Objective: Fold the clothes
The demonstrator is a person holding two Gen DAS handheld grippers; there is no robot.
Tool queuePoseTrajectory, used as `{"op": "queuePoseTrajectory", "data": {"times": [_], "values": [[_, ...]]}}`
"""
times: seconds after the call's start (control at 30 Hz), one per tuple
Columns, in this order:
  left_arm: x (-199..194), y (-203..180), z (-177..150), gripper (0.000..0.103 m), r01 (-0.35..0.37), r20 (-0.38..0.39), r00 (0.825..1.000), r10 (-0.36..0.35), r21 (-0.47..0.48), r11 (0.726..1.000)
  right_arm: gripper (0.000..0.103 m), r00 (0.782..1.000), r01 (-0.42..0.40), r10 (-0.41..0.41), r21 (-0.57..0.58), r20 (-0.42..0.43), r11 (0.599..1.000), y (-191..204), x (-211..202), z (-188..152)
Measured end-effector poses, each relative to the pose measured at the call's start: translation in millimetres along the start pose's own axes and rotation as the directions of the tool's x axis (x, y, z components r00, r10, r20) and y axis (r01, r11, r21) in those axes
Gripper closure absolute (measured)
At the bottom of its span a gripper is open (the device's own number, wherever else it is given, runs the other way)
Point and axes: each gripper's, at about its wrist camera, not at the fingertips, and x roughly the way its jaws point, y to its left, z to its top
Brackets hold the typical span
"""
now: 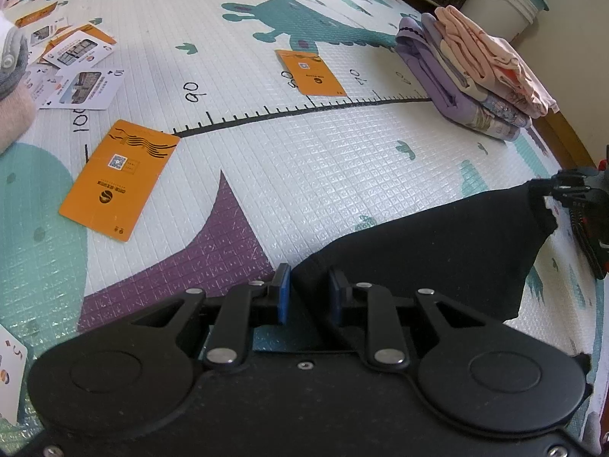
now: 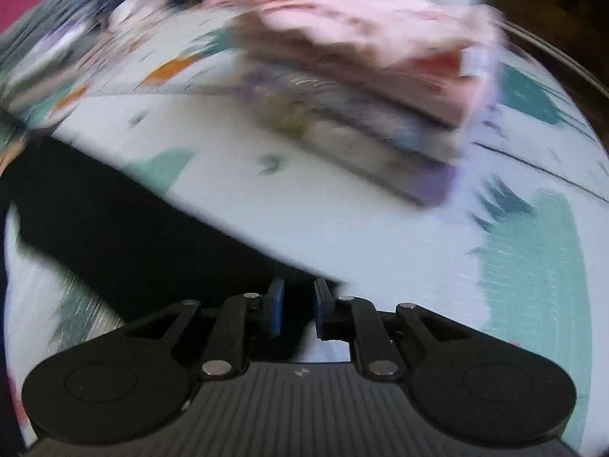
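We hold one black garment (image 1: 437, 251) near on the play mat (image 1: 304, 152), left gripper (image 1: 309, 292) and right gripper (image 2: 298, 310) each pinching a corner. Ruler marks (image 1: 190, 92) read 90, 100.

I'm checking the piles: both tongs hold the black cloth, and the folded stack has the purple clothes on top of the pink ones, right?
Not quite. The left wrist view shows the pink clothes on top of the purple clothes. Both tongs, left and right, do hold the black cloth.
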Motion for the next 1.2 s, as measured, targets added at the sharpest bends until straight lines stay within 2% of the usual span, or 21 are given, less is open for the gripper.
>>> {"op": "queuePoseTrajectory", "data": {"times": [0.1, 0.17, 0.23, 0.27, 0.33, 0.37, 0.4, 0.47, 0.5, 0.6, 0.67, 0.7, 0.73, 0.8, 0.9, 1.0, 1.03, 1.1, 1.2], "values": [[0.2, 1.9, -0.2, 0.080, 0.009, 0.001, 1.000, -0.009, -0.003, 1.000, 0.083, 0.998, -0.024, 0.024, -0.005, 0.059, 1.000, 0.5, -9.9, -2.5], [0.3, 2.1, -0.1, 0.080, 0.012, 0.001, 1.000, -0.012, -0.004, 1.000, 0.070, 0.996, -0.009, 0.013, -0.051, 0.091, 0.999, 6.5, -13.1, -4.7], [0.4, 1.2, 0.1, 0.080, 0.009, 0.001, 1.000, -0.009, -0.001, 1.000, 0.075, 0.995, 0.039, -0.026, -0.134, 0.093, 0.990, 15.5, -9.0, -5.8], [0.5, 0.9, 0.3, 0.080, 0.007, 0.000, 1.000, -0.007, -0.002, 1.000, 0.079, 0.994, 0.099, -0.090, -0.166, 0.063, 0.981, 18.9, 1.8, -3.5], [0.4, 0.0, 0.1, 0.080, 0.002, 0.000, 1.000, -0.002, -0.005, 1.000, 0.079, 0.979, 0.203, -0.201, -0.077, 0.035, 0.976, 7.2, 11.7, 2.2], [0.1, -0.7, -0.5, 0.080, -0.001, 0.002, 1.000, 0.001, -0.004, 1.000, 0.077, 0.978, 0.205, -0.205, 0.000, 0.042, 0.979, 0.6, 9.4, 7.1], [-0.1, -1.2, -1.1, 0.080, -0.003, 0.003, 1.000, 0.003, -0.003, 1.000, 0.077, 0.976, 0.203, -0.203, 0.007, 0.074, 0.979, 2.8, 3.4, 9.4], [0.0, 0.0, -1.1, 0.080, 0.000, 0.004, 1.000, 0.000, -0.009, 1.000, 0.077, 0.978, 0.160, -0.146, -0.085, 0.152, 0.983, 22.5, -10.2, 6.8], [0.3, 1.1, -0.6, 0.080, 0.004, 0.003, 1.000, -0.003, -0.015, 1.000, 0.078, 0.982, 0.119, -0.098, -0.128, 0.161, 0.985, 32.6, -11.2, 4.5], [0.0, 1.3, 1.1, 0.079, 0.007, -0.002, 1.000, -0.007, -0.030, 1.000, 0.075, 0.993, 0.090, -0.077, -0.138, 0.091, 0.986, 39.8, 6.7, -3.7], [-2.7, -2.1, 2.7, 0.077, 0.000, -0.004, 1.000, -0.001, -0.032, 0.999, 0.064, 0.994, 0.090, -0.080, -0.126, 0.080, 0.988, 42.2, 7.5, -4.6], [-5.7, -4.8, 3.2, 0.068, -0.014, 0.005, 1.000, 0.014, -0.022, 1.000, 0.064, 0.993, 0.096, -0.086, -0.114, 0.086, 0.989, 42.6, 4.3, -3.6], [-10.9, -7.6, 3.5, 0.062, -0.039, 0.029, 0.999, 0.039, -0.009, 0.999, 0.065, 0.991, 0.102, -0.093, -0.101, 0.092, 0.990, 43.1, 1.2, -2.6], [-22.3, -12.0, 4.6, 0.059, -0.086, 0.083, 0.993, 0.086, 0.007, 0.996, 0.065, 0.989, 0.111, -0.101, -0.086, 0.106, 0.990, 45.9, -5.2, -1.1], [-33.7, -32.1, 4.8, 0.059, -0.131, 0.155, 0.981, 0.114, 0.110, 0.985, 0.066, 0.988, 0.062, -0.033, -0.193, 0.148, 0.979, 81.4, -13.1, -2.6], [-23.2, -62.2, -0.2, 0.059, -0.091, 0.127, 0.990, 0.063, 0.235, 0.968, 0.068, 0.984, -0.007, 0.061, -0.310, 0.165, 0.951, 124.7, -15.7, -2.2], [-15.4, -67.8, -2.3, 0.060, -0.084, 0.103, 0.993, 0.060, 0.247, 0.965, 0.068, 0.986, -0.028, 0.077, -0.305, 0.149, 0.952, 130.4, -9.8, -2.5], [9.7, -68.3, -7.5, 0.062, -0.116, 0.025, 0.993, 0.113, 0.240, 0.964, 0.068, 0.987, -0.071, 0.109, -0.292, 0.116, 0.954, 141.7, 2.2, -3.0], [15.2, -66.4, -4.8, 0.063, -0.119, 0.025, 0.993, 0.116, 0.241, 0.963, 0.063, 0.984, -0.127, 0.152, -0.233, 0.096, 0.964, 146.3, 12.3, -2.9]]}}
